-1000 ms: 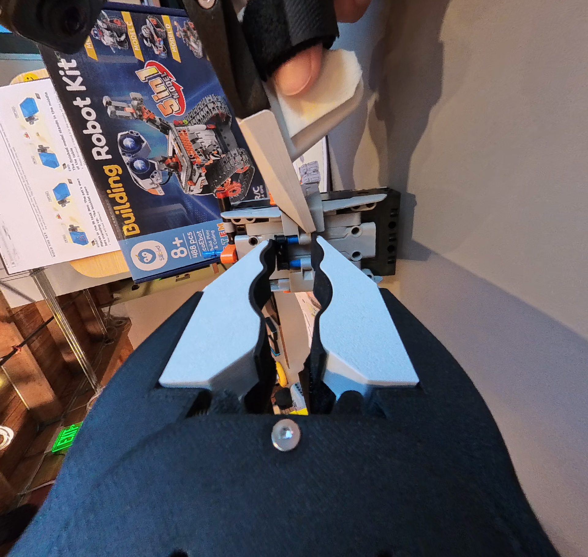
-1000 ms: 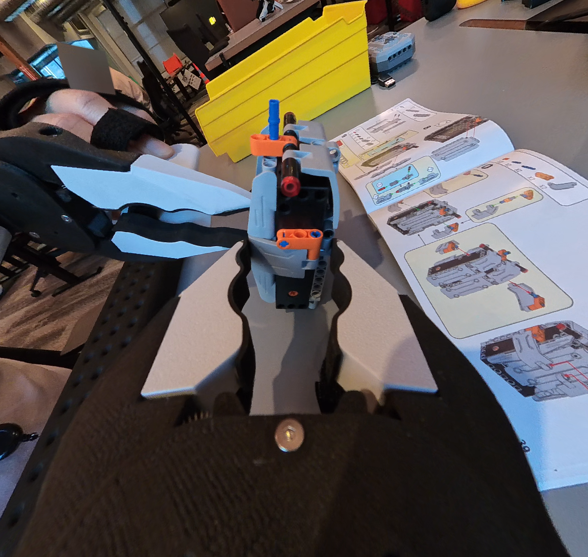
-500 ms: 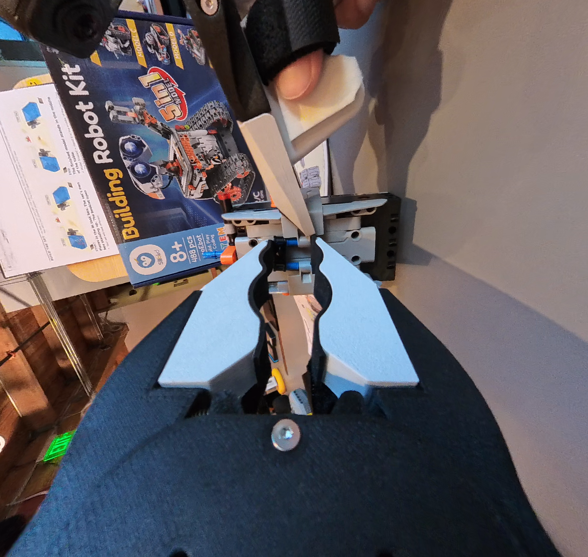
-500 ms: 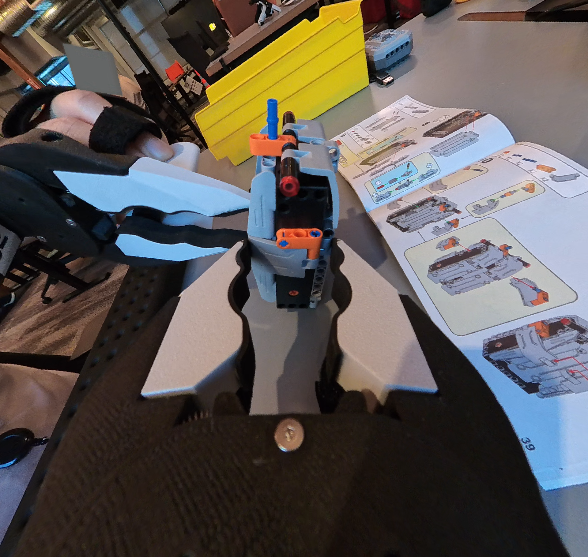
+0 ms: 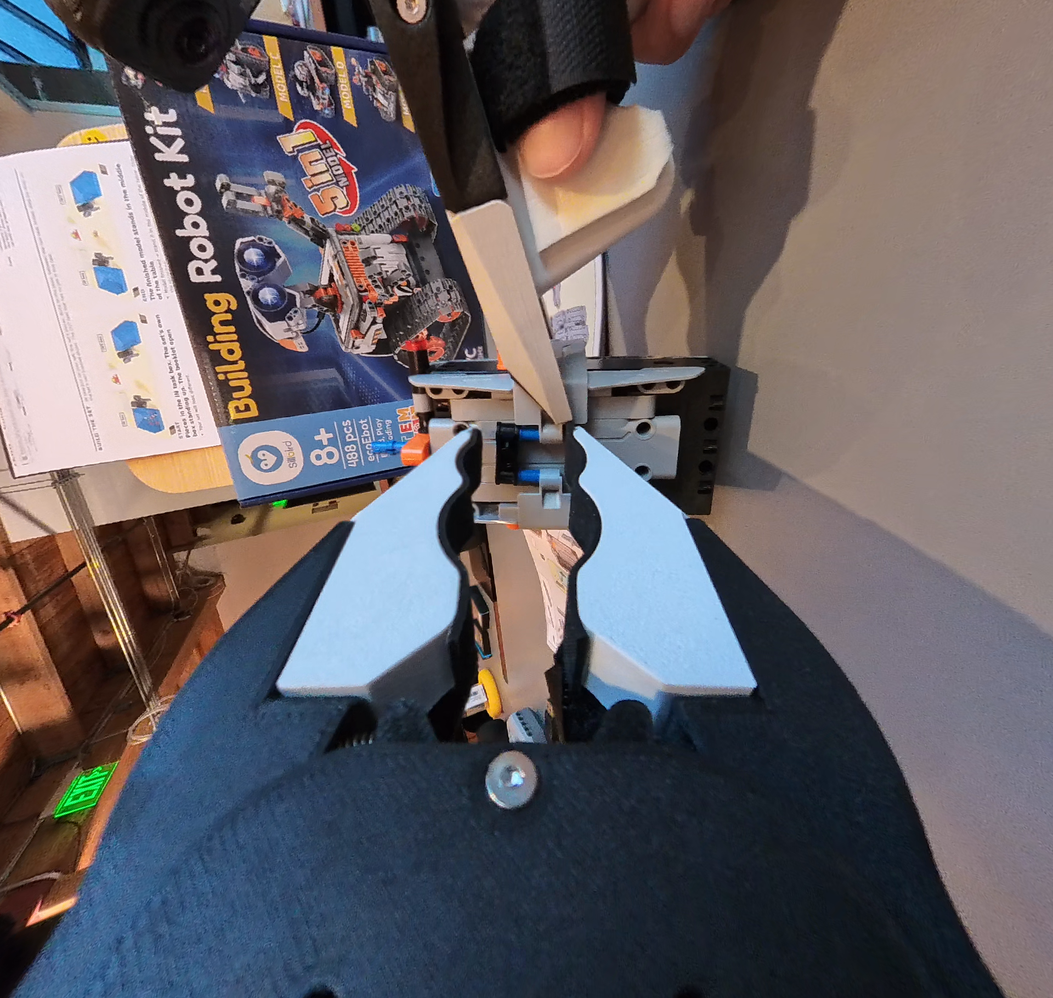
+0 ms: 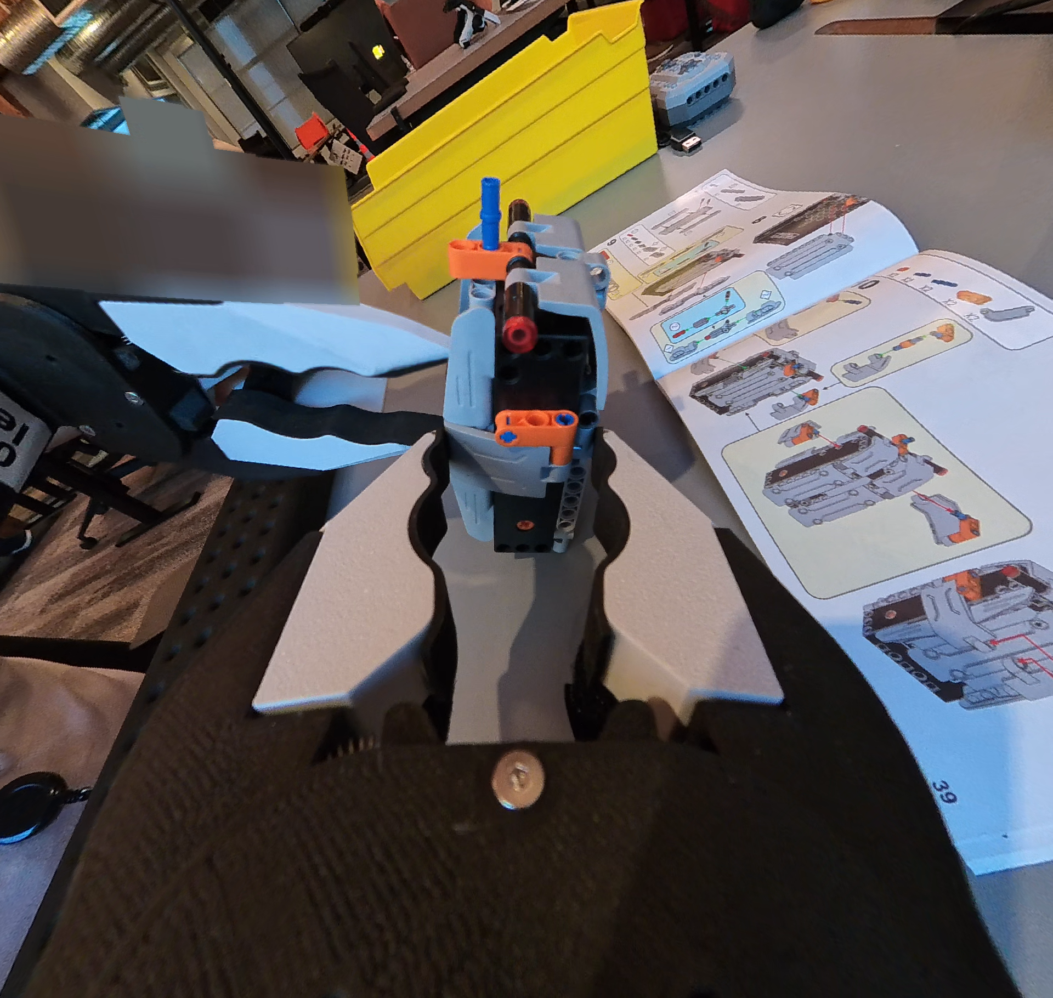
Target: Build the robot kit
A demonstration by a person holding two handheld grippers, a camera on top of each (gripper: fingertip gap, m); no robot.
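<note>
A grey and black brick model (image 6: pixel 524 378) with orange connectors, a blue pin and a red-tipped axle stands upright on the grey table (image 6: pixel 889 133). My right gripper (image 6: pixel 518 446) is shut on its lower body, one finger on each side. My left gripper (image 6: pixel 428 401) comes in from the left and its tips meet the model's grey side. In the left wrist view my left gripper (image 5: pixel 521 441) is shut on a small grey part with blue pins on the model (image 5: pixel 655 441). A finger (image 5: pixel 513 315) of the right gripper reaches down onto the model from above.
An open instruction booklet (image 6: pixel 854 458) lies right of the model. A yellow bin (image 6: pixel 513 133) and a grey hub block (image 6: pixel 692 85) stand behind it. A blue kit box (image 5: pixel 296 287) and a printed sheet (image 5: pixel 85 310) stand beyond. The table's black perforated edge (image 6: pixel 216 572) runs at the left.
Both grippers keep their hold on the model. The views have shifted only slightly; the left gripper looms a little larger in the right wrist view.
</note>
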